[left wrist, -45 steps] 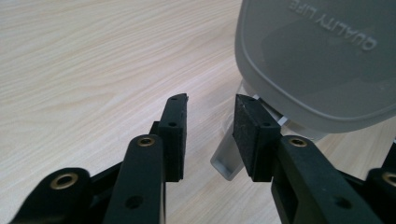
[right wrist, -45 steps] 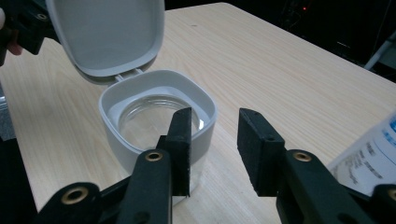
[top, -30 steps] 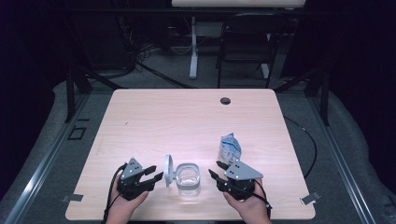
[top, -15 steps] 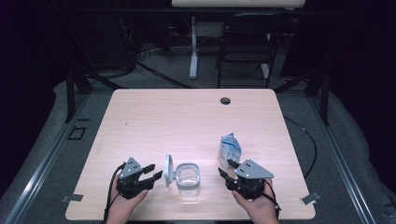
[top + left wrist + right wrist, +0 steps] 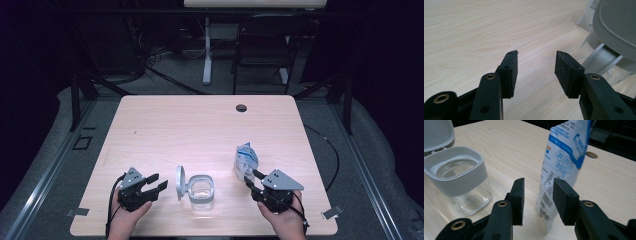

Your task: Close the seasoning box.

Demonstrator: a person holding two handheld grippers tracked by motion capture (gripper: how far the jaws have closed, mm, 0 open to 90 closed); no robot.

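On the table (image 5: 165,130): one jar (image 5: 201,188), one pouch (image 5: 246,160).

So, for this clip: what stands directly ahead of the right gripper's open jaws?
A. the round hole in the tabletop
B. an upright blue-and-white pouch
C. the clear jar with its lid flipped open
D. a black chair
B. In the right gripper view the blue-and-white pouch stands upright just ahead of the gap of the right gripper, whose jaws are apart, while the jar sits off to one side.
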